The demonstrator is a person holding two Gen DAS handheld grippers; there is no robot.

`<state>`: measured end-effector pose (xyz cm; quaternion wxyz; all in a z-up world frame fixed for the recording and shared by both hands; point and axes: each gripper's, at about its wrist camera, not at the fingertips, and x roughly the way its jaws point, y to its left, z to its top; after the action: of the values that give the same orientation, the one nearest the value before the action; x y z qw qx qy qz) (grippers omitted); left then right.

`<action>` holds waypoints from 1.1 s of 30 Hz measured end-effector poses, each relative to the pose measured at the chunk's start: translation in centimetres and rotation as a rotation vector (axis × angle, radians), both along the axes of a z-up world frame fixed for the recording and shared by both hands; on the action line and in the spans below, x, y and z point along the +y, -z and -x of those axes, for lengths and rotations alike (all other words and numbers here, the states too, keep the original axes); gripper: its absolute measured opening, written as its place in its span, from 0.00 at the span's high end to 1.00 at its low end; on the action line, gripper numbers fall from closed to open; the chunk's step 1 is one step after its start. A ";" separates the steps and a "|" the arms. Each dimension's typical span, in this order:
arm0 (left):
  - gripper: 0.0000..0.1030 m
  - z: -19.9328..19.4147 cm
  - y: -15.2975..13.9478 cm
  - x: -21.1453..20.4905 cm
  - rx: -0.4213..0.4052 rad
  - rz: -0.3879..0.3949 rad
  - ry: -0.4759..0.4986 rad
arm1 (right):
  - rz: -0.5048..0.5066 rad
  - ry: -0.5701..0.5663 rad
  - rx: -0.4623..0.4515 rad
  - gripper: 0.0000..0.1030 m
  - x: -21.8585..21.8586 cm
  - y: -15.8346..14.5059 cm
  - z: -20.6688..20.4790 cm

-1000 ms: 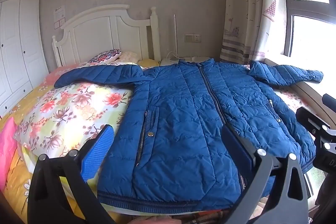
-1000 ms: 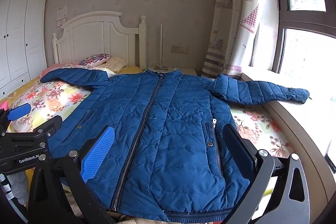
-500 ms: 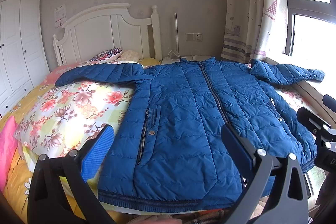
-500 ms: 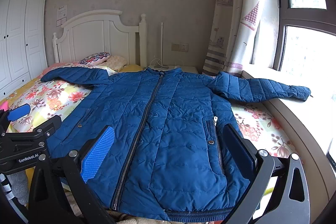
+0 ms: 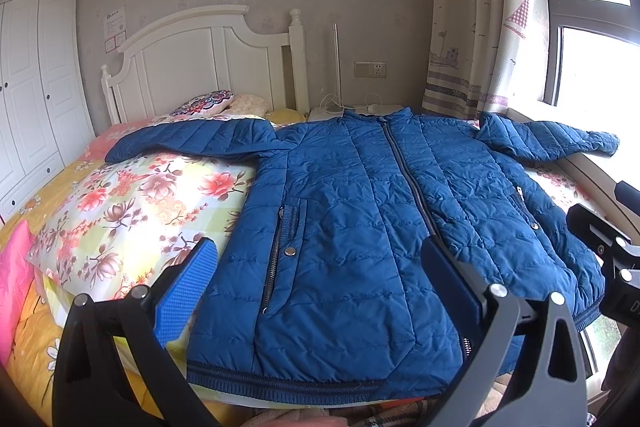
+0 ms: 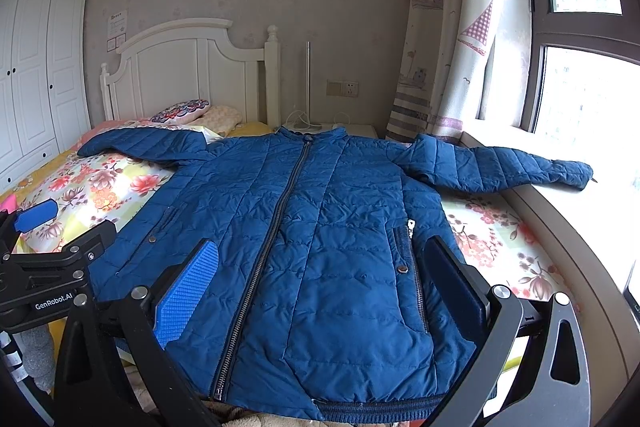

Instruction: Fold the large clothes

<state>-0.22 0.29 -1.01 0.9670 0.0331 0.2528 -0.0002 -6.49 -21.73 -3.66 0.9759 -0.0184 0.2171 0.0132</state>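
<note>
A blue quilted jacket (image 6: 320, 247) lies zipped and front-up on the bed (image 5: 132, 203), hem near, collar far, both sleeves spread out. The left sleeve (image 5: 192, 143) rests over the floral quilt; the right sleeve (image 6: 500, 167) reaches onto the windowsill (image 6: 580, 211).

Nothing is folded yet, so this looks like the approach before the 1st fold. The left gripper (image 5: 316, 287) hovers above the near left half of the jacket, jaws spread wide and empty. The right gripper (image 6: 320, 287) hangs over the near right half, likewise wide apart and holding nothing.

The next move probably calls for each gripper to travel out to a sleeve cuff or the shoulder, pinch the padded fabric and bring it across the chest. The puffy, slippery shell may need a deep bite to hold.

Readable writing: "GenRobot.AI" in white on the left gripper's body in the right wrist view. A notice on the far wall (image 6: 117, 23) is too small to read.
</note>
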 end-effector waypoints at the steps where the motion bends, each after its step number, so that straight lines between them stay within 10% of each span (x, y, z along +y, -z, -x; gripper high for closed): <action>1: 0.02 0.0 0.0 0.0 0.001 0.000 0.000 | -0.001 0.000 0.000 0.04 0.0 0.0 0.0; 33: 0.02 -0.1 0.0 0.0 0.002 -0.003 0.002 | -0.008 -0.001 0.005 0.04 0.0 0.4 0.0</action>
<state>-0.11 0.25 -0.99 0.9667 0.0346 0.2535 -0.0007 -6.46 -21.75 -4.07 0.9754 -0.0146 0.2195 0.0144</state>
